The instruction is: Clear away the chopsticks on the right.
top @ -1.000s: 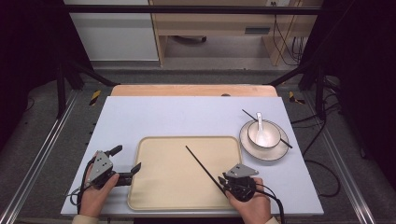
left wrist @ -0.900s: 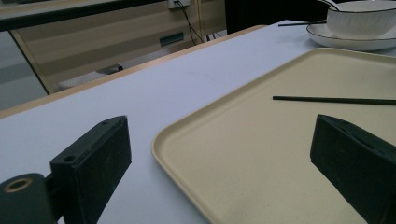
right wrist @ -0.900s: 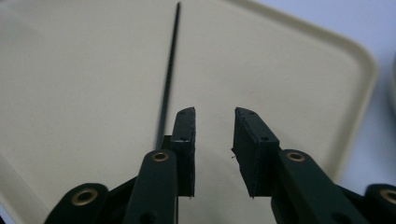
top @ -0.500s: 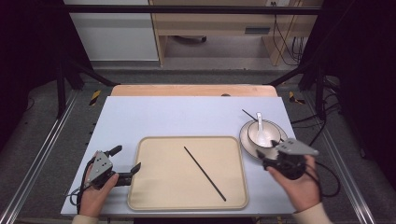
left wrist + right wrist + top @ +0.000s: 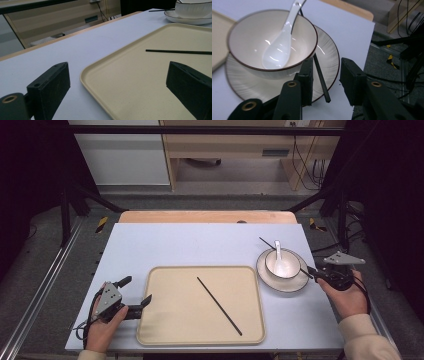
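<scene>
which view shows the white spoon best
The right gripper view: the spoon sits close and sharp in the bowl, handle leaning over the rim. The high view shows it small. In the left gripper view I can't make it out.

Overhead faces forward; claw cameras close, perhaps sharing tray.

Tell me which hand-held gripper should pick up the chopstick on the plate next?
Right. The right hand-held gripper already straddles the chopstick on the plate beside the bowl; its jaws have just been closing, not yet pressing. The left hand-held gripper sits open at the tray across the table.
</scene>
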The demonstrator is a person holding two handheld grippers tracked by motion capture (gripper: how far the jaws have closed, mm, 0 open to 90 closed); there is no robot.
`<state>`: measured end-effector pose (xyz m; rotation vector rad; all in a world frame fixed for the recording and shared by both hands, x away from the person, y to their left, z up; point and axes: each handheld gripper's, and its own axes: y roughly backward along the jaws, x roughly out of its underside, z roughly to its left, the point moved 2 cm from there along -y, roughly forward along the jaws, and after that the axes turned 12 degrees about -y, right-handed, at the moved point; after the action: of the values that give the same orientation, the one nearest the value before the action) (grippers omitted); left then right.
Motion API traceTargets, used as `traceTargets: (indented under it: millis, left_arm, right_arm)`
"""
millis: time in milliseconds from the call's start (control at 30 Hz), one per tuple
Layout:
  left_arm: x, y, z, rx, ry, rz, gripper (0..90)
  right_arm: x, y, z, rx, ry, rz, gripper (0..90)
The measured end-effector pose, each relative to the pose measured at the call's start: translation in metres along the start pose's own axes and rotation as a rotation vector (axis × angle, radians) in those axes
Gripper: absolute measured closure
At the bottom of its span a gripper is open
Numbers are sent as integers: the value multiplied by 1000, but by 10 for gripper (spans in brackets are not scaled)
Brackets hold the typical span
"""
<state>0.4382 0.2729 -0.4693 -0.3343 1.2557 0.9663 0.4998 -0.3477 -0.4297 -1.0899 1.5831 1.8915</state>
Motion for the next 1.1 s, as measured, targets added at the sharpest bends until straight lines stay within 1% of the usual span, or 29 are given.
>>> traceTargets:
  millis: [67,100,133,167,333,367,500,533,567,600,633,700,733,767,833,933,967,1033,1067,1100]
  left_arm:
    - [0,0,0,2,-3,3,50]
    - [0,0,0,2,-1,1,50]
    - [0,0,0,2,-1,1,50]
    - [0,0,0,4,-2,3,50]
    - [0,-1,-1,10,-9,4,50]
    - [0,-1,-2,9,-7,2,51]
    - [0,-1,-1,11,-10,6,51]
    - [0,-1,-1,11,-10,7,51]
    - [0,-1,-1,11,-10,7,51]
    - [0,-1,-1,10,-11,8,51]
    - [0,-1,-1,10,-10,8,51]
    - [0,-1,-1,9,-11,8,52]
    - [0,-1,-1,11,-11,7,52]
    - [0,0,-1,11,-11,7,52]
    - [0,0,-1,13,-14,10,52]
    - [0,-1,-1,13,-14,10,52]
    - [0,-1,-1,12,-13,10,51]
    - [0,0,-1,11,-13,10,52]
    - [0,0,-1,9,-11,10,52]
    - [0,0,-1,9,-11,10,52]
  right_arm:
    - [2,-12,-3,7,4,27,668]
    - [2,-15,-4,1,0,30,674]
    - [2,-15,-4,1,0,30,674]
    - [1,-21,-5,-19,-2,36,679]
    - [4,-31,-7,-42,-17,81,689]
    - [5,-33,-8,-40,-13,88,689]
    - [6,-40,-8,-44,-17,109,689]
    - [7,-43,-8,-49,-14,120,697]
    - [7,-43,-8,-49,-14,120,697]
    - [8,-46,-8,-52,-5,128,715]
    - [8,-48,-8,-46,-9,130,723]
    - [8,-48,-8,-46,-9,135,737]
    - [9,-49,-9,-60,1,136,776]
    - [9,-49,-7,-63,-8,141,788]
    - [10,-49,-6,-72,-3,145,825]
    - [10,-48,-6,-77,-3,151,849]
    - [10,-46,-5,-68,-6,146,852]
    - [10,-45,-6,-65,-8,136,854]
    - [8,-39,-8,-39,-23,115,854]
    - [7,-36,-8,-34,-39,100,855]
